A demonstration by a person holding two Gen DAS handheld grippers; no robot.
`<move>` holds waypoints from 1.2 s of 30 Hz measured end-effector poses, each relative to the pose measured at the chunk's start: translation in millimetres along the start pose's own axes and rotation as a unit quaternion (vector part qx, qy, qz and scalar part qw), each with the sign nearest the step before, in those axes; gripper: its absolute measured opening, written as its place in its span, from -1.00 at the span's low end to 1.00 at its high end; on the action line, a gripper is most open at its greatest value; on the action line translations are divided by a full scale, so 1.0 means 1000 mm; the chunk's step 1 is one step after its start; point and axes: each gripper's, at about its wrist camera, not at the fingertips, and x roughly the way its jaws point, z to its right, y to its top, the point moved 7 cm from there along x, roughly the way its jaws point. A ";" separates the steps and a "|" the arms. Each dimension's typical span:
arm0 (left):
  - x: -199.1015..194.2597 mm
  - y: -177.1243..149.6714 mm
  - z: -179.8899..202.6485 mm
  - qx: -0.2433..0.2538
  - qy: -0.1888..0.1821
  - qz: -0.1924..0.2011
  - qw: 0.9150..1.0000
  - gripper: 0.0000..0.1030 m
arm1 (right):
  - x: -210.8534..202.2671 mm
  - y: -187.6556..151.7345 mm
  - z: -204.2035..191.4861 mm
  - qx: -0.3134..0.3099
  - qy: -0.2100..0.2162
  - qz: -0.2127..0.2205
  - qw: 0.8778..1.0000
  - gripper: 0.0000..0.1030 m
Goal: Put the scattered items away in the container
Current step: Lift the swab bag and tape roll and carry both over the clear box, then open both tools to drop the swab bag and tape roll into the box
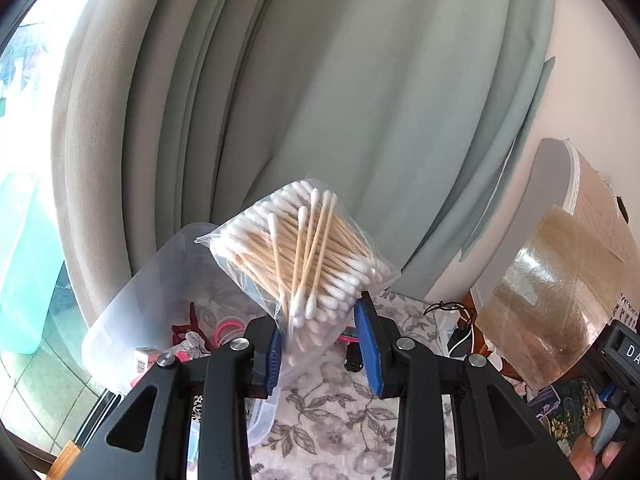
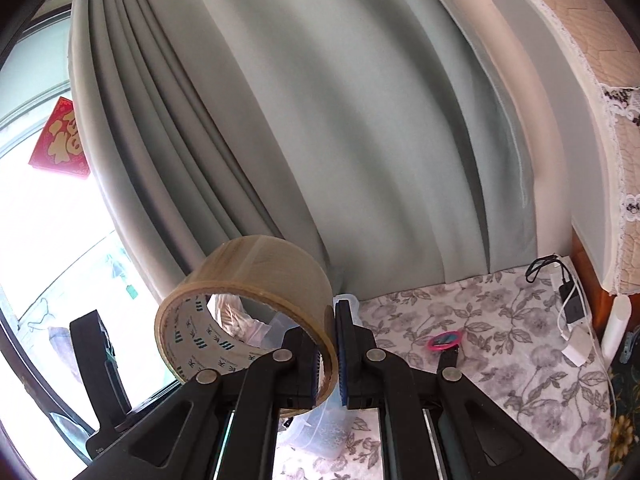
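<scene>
My left gripper (image 1: 322, 352) is shut on the lower end of a clear bag of wooden cotton swabs (image 1: 300, 252). The bag sticks up, tilted, above the clear plastic container (image 1: 132, 300), which lies below and to the left. Inside the container are a red claw clip (image 1: 188, 328), pink rings (image 1: 230, 328) and a small box (image 1: 144, 360). My right gripper (image 2: 330, 360) is shut on the wall of a brown packing tape roll (image 2: 248, 288), held in the air. The tape roll (image 1: 552, 300) also shows at the right of the left wrist view.
A floral cloth (image 2: 500, 340) covers the table. On it lie a pink round item with a black strap (image 2: 444, 340) and a charger with cables (image 2: 572, 308). Grey-green curtains (image 2: 320, 140) hang behind, a window is at the left, and a padded headboard (image 2: 600, 120) is at the right.
</scene>
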 end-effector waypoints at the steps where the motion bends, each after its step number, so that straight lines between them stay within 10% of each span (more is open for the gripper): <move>1: -0.001 0.001 -0.005 -0.003 0.002 0.002 1.000 -0.32 | 0.006 -0.001 -0.004 -0.002 0.004 -0.005 1.000 -0.84; 36: 0.050 -0.037 -0.138 -0.096 0.056 -0.093 0.990 -0.32 | 0.179 -0.082 -0.038 -0.004 0.019 -0.192 0.981 -0.84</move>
